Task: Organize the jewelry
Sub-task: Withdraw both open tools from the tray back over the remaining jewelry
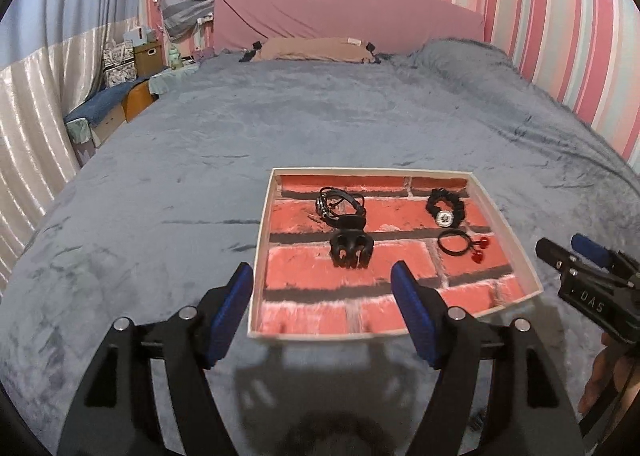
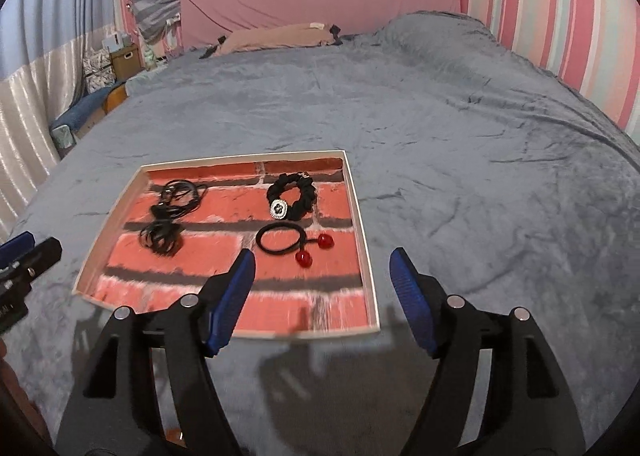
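A shallow white tray [image 1: 258,252] with a red brick-pattern floor lies on the bed; it also shows in the right wrist view [image 2: 362,216]. In it lie a black claw hair clip [image 1: 351,248], a black cord necklace [image 1: 340,202], a black scrunchie with a silver charm [image 1: 445,208] and a black hair tie with two red beads [image 1: 460,244]. The same items show in the right wrist view: clip [image 2: 160,238], necklace [image 2: 178,196], scrunchie [image 2: 291,196], hair tie [image 2: 288,244]. My left gripper [image 1: 322,280] is open and empty above the tray's near edge. My right gripper [image 2: 322,268] is open and empty over the tray's near right corner.
The grey plush bedspread [image 1: 280,128] surrounds the tray. A pink headboard [image 1: 344,16] and a beige pillow [image 1: 316,50] stand at the far end. Striped wall runs along the right. Boxes and a curtain stand to the left of the bed [image 1: 120,68].
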